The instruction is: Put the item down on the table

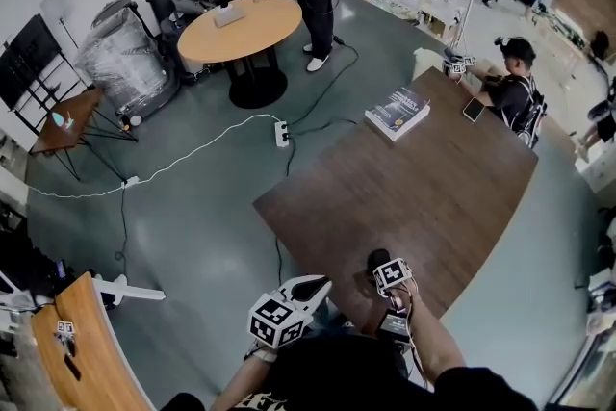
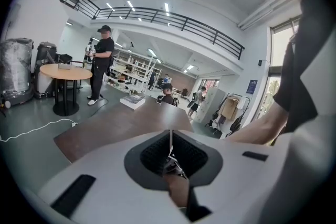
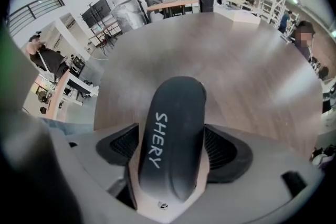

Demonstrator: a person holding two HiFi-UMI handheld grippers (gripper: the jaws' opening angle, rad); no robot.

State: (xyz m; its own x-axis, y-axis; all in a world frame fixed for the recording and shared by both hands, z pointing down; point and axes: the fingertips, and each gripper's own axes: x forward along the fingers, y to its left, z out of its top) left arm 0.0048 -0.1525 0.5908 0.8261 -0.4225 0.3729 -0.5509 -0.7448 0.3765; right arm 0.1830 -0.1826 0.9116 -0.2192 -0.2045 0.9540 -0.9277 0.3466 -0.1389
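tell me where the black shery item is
The black SHERY item is clamped in the right gripper, over the near end of the brown table, low in the head view.

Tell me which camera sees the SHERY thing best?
Right gripper view: the black SHERY item sits large between the jaws, lettering readable. Head view shows only its dark tip; left gripper view, nothing.

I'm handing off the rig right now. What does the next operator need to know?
Left gripper: shut, empty, held just off the table's near edge.
Right gripper: shut on the black item marked SHERY, at the near end of the brown table.
Done: the item is gripped and over the tabletop. I can't tell whether it touches the wood.
Left to do: set it down on bare wood, open the right gripper, back away.
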